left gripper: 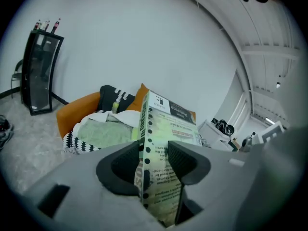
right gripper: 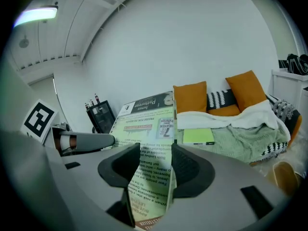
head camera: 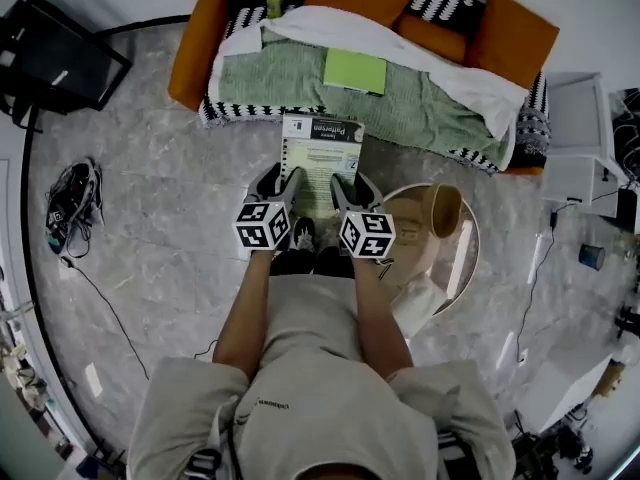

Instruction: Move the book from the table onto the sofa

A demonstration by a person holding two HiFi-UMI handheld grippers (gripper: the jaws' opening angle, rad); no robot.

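The book [head camera: 322, 160], a pale green paperback with a dark title band, hangs in the air in front of the person, just short of the sofa [head camera: 190, 48]. My left gripper [head camera: 281, 182] is shut on its left edge and my right gripper [head camera: 349, 188] on its right edge. In the left gripper view the book [left gripper: 166, 126] stands edge-on between the pads of the left gripper [left gripper: 154, 163]. In the right gripper view its cover [right gripper: 147, 121] lies flat and runs through the right gripper [right gripper: 155, 170]. The orange sofa bears a green blanket [head camera: 430, 113] and a white throw.
A lime green notebook [head camera: 355, 70] lies on the blanket, with a small yellow-green bottle [head camera: 273, 0] behind it. To my right stands a round glass table [head camera: 472, 268] with a wooden vase [head camera: 443, 211]. A black stand [head camera: 55, 58] and cables [head camera: 70, 203] sit on the floor at left. White cabinets [head camera: 580, 138] are at right.
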